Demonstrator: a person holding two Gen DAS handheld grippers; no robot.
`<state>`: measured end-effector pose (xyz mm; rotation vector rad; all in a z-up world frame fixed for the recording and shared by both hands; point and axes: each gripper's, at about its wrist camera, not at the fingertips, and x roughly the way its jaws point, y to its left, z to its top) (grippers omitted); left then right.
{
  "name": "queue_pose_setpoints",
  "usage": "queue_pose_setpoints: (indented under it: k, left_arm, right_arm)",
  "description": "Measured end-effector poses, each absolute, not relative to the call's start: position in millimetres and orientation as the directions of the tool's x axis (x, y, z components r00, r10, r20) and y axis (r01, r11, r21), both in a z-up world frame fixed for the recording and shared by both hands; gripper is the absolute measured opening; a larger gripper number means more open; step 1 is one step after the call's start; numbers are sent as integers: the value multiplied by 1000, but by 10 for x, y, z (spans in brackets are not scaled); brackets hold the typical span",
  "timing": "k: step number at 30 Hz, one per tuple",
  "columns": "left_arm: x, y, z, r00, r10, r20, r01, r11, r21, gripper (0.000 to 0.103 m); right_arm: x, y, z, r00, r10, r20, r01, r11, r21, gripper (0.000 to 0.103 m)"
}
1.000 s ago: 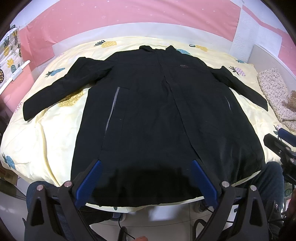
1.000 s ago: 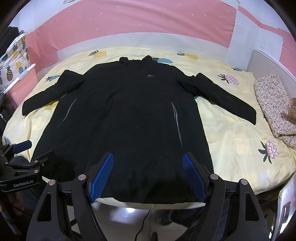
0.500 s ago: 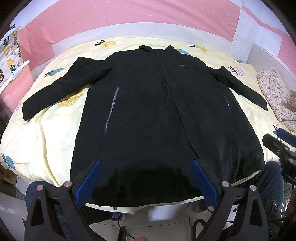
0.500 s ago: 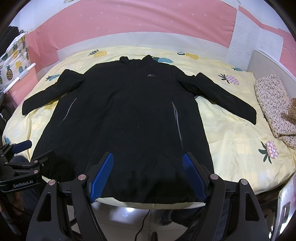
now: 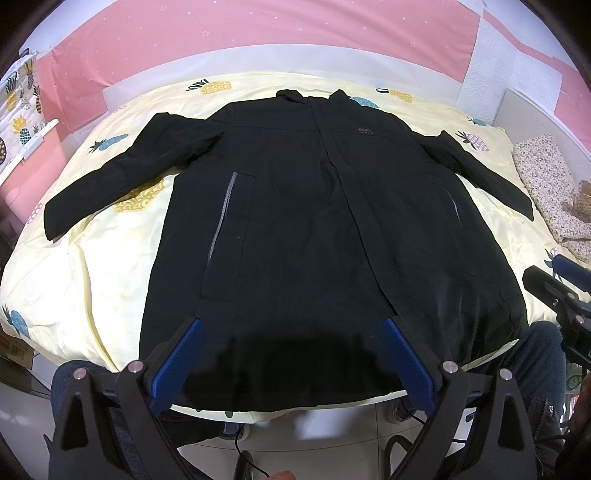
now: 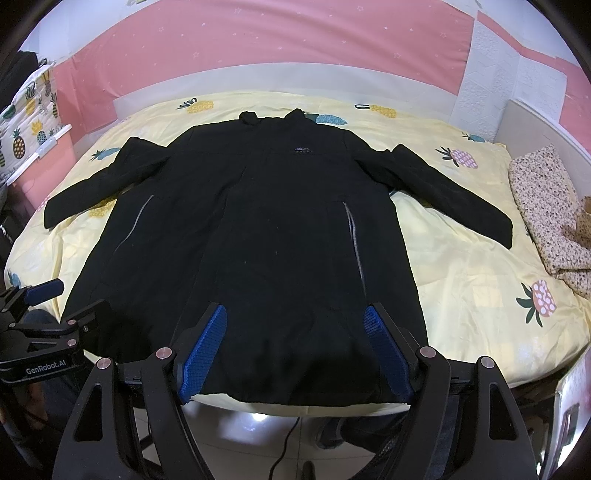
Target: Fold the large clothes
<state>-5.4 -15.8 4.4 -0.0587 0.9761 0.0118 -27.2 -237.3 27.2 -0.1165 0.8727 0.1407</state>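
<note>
A long black coat (image 5: 314, 229) lies flat and face up on a bed (image 5: 92, 266) covered with a pale yellow pineapple-print sheet, its collar toward the far pink wall (image 5: 258, 33) and its hem at the near edge. From left to right: a pineapple-print hanging cloth (image 6: 29, 110) against the wall; the coat's left-hand sleeve (image 5: 122, 173) spread out over the sheet; a grey pocket zip (image 5: 221, 218); the closed front seam running down the middle; a second grey zip (image 6: 354, 240); the other sleeve (image 6: 454, 195) stretched toward the right; and a floral cloth (image 6: 546, 221) bundled at the bed's right edge.

The left claw (image 5: 291, 358) hovers over the hem with its blue-padded fingers (image 5: 177, 358) spread wide and nothing between them. The right claw (image 6: 295, 347) hangs over the hem farther right, likewise released, its blue pads (image 6: 384, 347) wide apart and empty. Each claw shows at the edge of the other's view. Whether the fingertips touch the fabric cannot be told. Below the bed's near edge lie a pale tiled floor (image 6: 258, 443) and a dark cable (image 6: 284, 454), and a person's jeans-clad knees (image 5: 74, 380) press close to the mattress.
</note>
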Motion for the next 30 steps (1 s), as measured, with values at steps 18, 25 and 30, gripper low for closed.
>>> queue_pose_setpoints:
  k: [18, 25, 30]
  left_arm:
    - [-53, -209, -1, 555, -28, -831, -35, 998, -57, 97]
    - [-49, -216, -14, 553, -32, -833, -33, 998, -60, 97]
    - [-33, -187, -30, 552, -30, -833, -36, 998, -59, 97]
  right_arm:
    - [-260, -2361, 252, 631, 74, -772, -171, 984, -46, 77]
    - [-238, -2324, 218, 628, 70, -775, -175, 983, -53, 77]
    - [-222, -2304, 208, 622, 70, -780, -180, 982, -55, 77]
